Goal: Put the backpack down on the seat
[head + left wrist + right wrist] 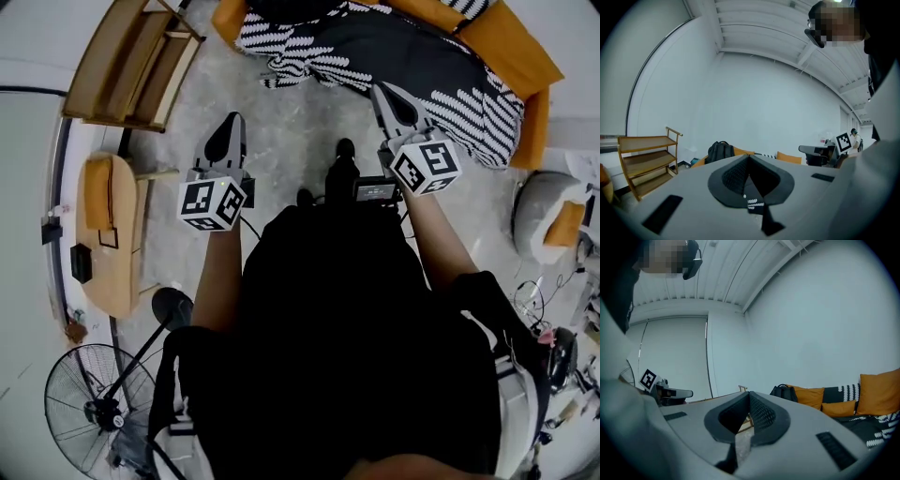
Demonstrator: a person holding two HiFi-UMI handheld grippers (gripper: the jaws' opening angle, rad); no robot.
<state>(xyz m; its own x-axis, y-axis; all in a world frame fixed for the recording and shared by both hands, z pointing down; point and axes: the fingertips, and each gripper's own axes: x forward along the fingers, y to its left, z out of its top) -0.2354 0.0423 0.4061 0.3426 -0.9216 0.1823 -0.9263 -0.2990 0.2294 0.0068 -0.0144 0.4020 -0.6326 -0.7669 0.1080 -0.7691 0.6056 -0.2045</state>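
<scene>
Backpack, black fabric [719,151], sits upright on the end of the orange cushioned sofa [521,58]. It's at 11 o'clock off the jaw tips in the left gripper view and 1 o'clock in the right gripper view, well apart from both grippers. Left gripper [229,131] tongs pinched together, empty. Right gripper [395,101] tongs tip to tip too, nothing between.

Pack looks already on the seat, so I'd judge the step done or a re-grab pending. If re-grabbing: open tongs wide first, take the top handle, keep the pack upright, set it on bare cushion rather than the black-and-white patterned blanket [309,47].

Both forearms stretched forward side by side, grippers near level, pointing at 12 o'clock toward the sofa.
</scene>
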